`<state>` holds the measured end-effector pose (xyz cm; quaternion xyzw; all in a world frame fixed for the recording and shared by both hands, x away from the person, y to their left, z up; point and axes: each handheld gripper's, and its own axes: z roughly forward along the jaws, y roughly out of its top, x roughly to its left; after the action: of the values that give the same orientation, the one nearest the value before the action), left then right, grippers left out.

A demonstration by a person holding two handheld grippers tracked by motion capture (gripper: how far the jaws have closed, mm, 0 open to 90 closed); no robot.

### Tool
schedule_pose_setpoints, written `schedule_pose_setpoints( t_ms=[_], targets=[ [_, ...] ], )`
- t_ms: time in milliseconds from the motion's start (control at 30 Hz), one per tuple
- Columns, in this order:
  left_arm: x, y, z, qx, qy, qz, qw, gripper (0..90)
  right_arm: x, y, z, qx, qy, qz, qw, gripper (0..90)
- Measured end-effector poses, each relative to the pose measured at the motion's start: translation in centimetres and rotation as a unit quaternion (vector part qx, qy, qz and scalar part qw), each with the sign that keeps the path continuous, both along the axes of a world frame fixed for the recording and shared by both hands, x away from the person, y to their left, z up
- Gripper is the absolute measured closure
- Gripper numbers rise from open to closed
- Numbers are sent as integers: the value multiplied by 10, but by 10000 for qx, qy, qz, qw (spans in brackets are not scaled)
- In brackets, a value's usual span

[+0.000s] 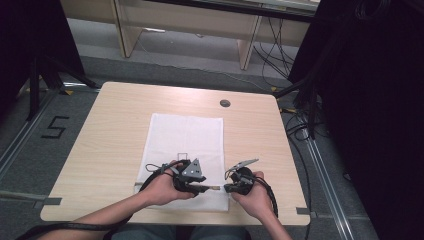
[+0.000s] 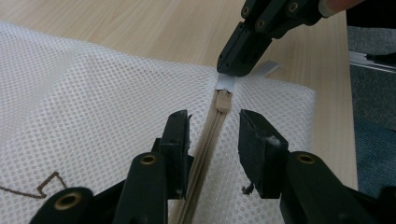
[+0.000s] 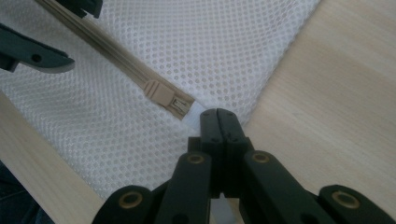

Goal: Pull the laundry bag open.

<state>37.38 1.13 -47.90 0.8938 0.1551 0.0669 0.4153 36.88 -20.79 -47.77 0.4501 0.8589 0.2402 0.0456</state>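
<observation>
A white mesh bag lies flat on the wooden table. A beige zipper runs along its near edge. The zipper's slider sits close to the bag's right corner, just short of a pale fabric tab. My right gripper is shut on that tab, right beside the slider. My left gripper is open, its jaws straddling the zipper tape just behind the slider without pressing on it. In the high view both grippers, left and right, meet tip to tip at the bag's near edge.
The table's front edge runs just behind the hands. A round cable grommet sits at the far side of the table. A small brown outlined mark is printed on the bag. Dark stands and cables flank the table on the floor.
</observation>
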Motion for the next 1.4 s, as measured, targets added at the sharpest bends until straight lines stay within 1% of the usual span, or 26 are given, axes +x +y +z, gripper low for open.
schedule_pose_setpoints(
  t_ms=[33,67,100,133,233,300,333,400,433,500,567,600,633,733,767,833,933,1000,1033,1133,1167,1233,1300,1333,1367,1400],
  targets=[
    [0,-1,-1,-3,5,14,10000,629,0,1,-1,-16,8,1,10000,900],
    [0,-2,-1,18,1,-12,10000,629,1,1,-2,10,-97,171,9998,900],
    [2,-1,1,228,-64,-160,9996,628,1,1,-2,-11,-105,162,9998,900],
    [0,-4,-2,6,24,-22,10000,627,1,1,-2,-10,-103,169,9998,900],
    [1,-5,-3,149,-16,-98,9998,625,-1,3,-3,-6,44,39,10000,900],
    [1,-5,-6,141,15,-75,9999,623,0,4,-6,39,-5,165,9999,900],
    [1,-5,-6,178,12,-65,9998,623,-2,6,-6,33,80,152,9998,900],
    [0,-5,-8,180,35,-74,9998,623,-3,8,-5,-72,73,114,9999,900],
    [0,-5,-9,193,10,-96,9998,622,-2,7,-6,-56,1,220,9997,900],
    [-1,-6,-8,160,41,-99,9998,620,-1,7,-6,-21,-2,219,9998,900],
    [0,-7,-8,150,44,-108,9998,619,-3,7,-7,-20,188,83,9998,900],
    [0,-7,-8,170,32,-133,9998,618,-4,7,-7,-27,209,106,9997,900],
    [0,-7,-8,168,41,-114,9998,617,-3,7,-8,8,104,225,9997,900],
    [1,-7,-10,189,50,-124,9997,614,-5,8,-7,-71,164,98,9998,900],
    [0,-8,-10,187,42,-117,9997,612,-4,8,-8,-41,47,231,9997,900],
    [0,-9,-10,183,38,-122,9998,609,-6,9,-8,-47,137,141,9998,900],
    [-1,-10,-11,190,33,-148,9997,605,-6,10,-9,-16,148,143,9998,900],
    [-1,-10,-10,319,-1,-239,9992,603,-7,10,-8,-13,179,104,9998,900],
    [-1,-11,-11,233,28,-174,9996,602,-6,9,-9,35,117,180,9998,900],
    [-1,-12,-11,319,-29,-279,9991,598,-5,8,-7,71,178,68,9998,900],
    [-1,-12,-11,295,-15,-267,9992,596,-3,6,-5,143,-29,155,9998,900],
    [-1,-13,-12,234,-19,-243,9994,596,0,3,3,186,-279,-1,9994,900],
    [-1,-14,-12,244,17,-195,9995,595,2,0,6,146,-329,-161,9992,900],
    [1,-12,-11,383,-27,-288,9988,593,5,-2,4,130,-352,-116,9992,900],
    [0,-14,-13,260,17,-185,9995,589,5,-2,3,124,-249,-197,9994,900],
    [0,-13,-12,274,-9,-190,9994,584,5,-2,0,64,-246,-177,9995,900]
  ],
)
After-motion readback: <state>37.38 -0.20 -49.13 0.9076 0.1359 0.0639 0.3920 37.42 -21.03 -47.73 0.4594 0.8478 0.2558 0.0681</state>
